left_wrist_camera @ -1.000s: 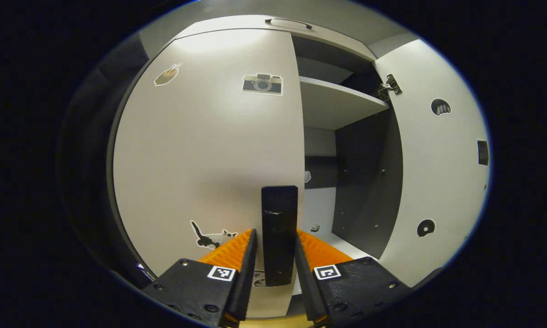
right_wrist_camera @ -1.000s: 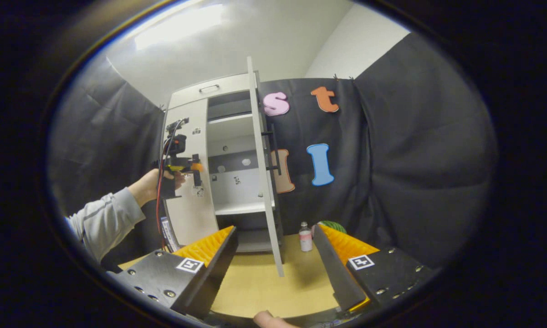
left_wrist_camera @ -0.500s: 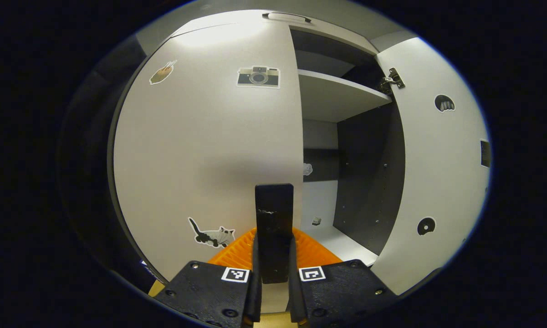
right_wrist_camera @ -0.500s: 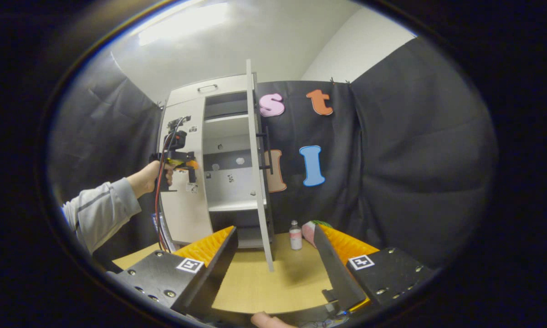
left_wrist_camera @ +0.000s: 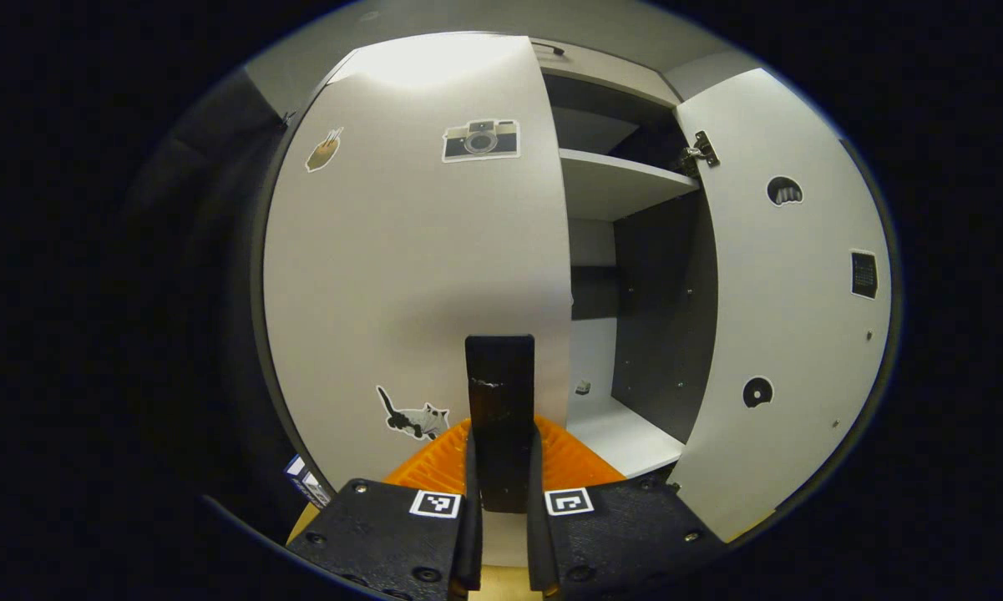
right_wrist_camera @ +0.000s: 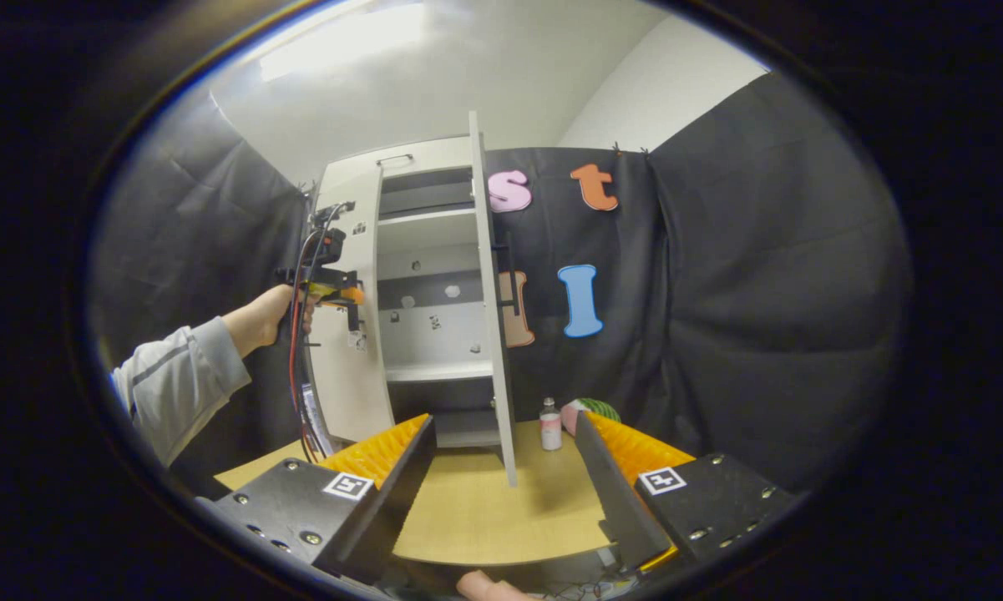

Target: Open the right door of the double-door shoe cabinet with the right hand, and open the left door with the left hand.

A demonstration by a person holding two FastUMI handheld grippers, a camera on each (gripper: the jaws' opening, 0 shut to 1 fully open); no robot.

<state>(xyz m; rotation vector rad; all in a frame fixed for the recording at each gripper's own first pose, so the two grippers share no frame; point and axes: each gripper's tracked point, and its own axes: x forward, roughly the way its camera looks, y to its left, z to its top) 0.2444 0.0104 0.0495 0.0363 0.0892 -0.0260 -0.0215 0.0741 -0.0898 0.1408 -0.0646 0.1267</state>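
The left gripper (left_wrist_camera: 501, 534) has its fingers clenched on the black handle (left_wrist_camera: 499, 392) of the left door (left_wrist_camera: 417, 275), which stands partly open. The right gripper (right_wrist_camera: 501, 492) is released, hanging over the tabletop (right_wrist_camera: 484, 517). The right door (right_wrist_camera: 493, 317) of the shoe cabinet (right_wrist_camera: 422, 179) is wide open.

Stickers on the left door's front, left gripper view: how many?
3. A camera sticker near the top of the left door, a brownish sticker toward the upper left, and a cat sticker low down beside the handle. The gripper may hide more.
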